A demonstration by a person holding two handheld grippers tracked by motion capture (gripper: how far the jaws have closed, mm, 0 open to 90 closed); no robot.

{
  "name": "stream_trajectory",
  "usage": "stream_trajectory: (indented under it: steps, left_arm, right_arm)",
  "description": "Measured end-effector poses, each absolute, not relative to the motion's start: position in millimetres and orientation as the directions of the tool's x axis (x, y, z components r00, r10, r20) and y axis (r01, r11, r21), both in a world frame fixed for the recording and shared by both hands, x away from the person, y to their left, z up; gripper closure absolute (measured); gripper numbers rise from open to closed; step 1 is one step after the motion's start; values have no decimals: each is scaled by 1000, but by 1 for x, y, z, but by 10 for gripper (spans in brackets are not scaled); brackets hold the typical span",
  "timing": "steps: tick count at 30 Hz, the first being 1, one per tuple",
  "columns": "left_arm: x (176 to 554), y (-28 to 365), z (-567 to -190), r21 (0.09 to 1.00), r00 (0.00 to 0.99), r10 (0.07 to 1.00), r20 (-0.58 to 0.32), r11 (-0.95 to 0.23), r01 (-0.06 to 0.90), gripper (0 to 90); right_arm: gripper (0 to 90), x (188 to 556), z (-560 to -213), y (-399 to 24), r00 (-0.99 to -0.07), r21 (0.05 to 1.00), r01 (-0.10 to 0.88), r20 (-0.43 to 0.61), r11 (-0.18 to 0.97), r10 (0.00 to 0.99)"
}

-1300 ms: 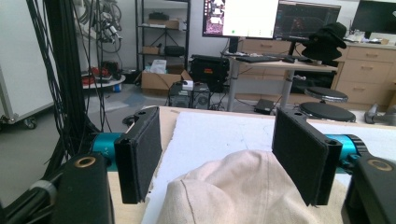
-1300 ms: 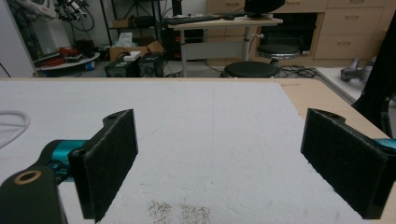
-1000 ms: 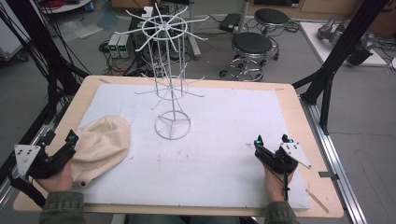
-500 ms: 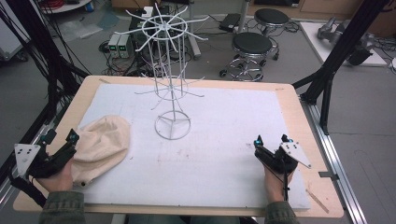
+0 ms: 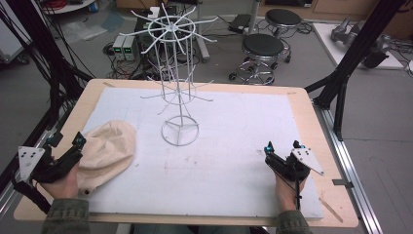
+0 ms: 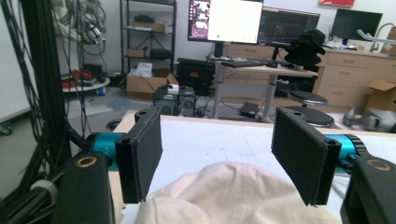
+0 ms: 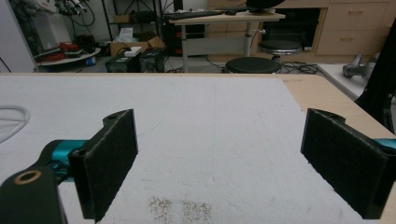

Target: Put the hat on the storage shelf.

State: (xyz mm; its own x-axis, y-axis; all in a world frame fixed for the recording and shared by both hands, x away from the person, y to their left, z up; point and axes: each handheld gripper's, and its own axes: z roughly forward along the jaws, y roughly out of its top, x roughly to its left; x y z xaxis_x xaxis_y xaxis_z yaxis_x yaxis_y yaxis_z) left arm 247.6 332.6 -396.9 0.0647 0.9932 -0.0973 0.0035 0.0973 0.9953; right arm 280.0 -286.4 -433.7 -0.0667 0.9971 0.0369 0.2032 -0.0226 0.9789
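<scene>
Since beige cap (image 5: 108,151) lies crumpled near-left on white mat (image 5: 234,146), left gripper (image 5: 65,142) sits right at its edge, jaws wide, straddling cloth, no pinch yet. Right gripper (image 5: 282,146) parked near-right, jaws wide, empty. Wire rack (image 5: 178,87) waits mid-far, probably cap's destination.

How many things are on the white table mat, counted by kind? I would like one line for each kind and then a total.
Beige cloth cap: 1
White wire rack: 1
Hand-held gripper: 2, the left hand-held gripper at the cap, the right hand-held gripper over bare mat
Total: 4
</scene>
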Motion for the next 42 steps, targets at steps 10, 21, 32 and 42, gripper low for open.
stream_trajectory:
  steps: [10,21,32,42]
  left_arm:
    - [259,326,-394,993,107,988,-114,109,56,335]
    - [271,315,-389,992,151,982,-110,99,81,335]
    - [298,298,-384,969,220,967,-126,73,238,334]
    - [312,290,-388,926,246,957,-156,55,372,334]
  right_arm:
    - [100,280,-434,-286,-68,978,206,36,-21,997]
    - [100,281,-434,-286,-69,978,209,36,-20,997]
    - [100,281,-435,-285,-74,977,215,27,-10,997]
    - [100,281,-435,-284,-79,975,221,11,7,997]
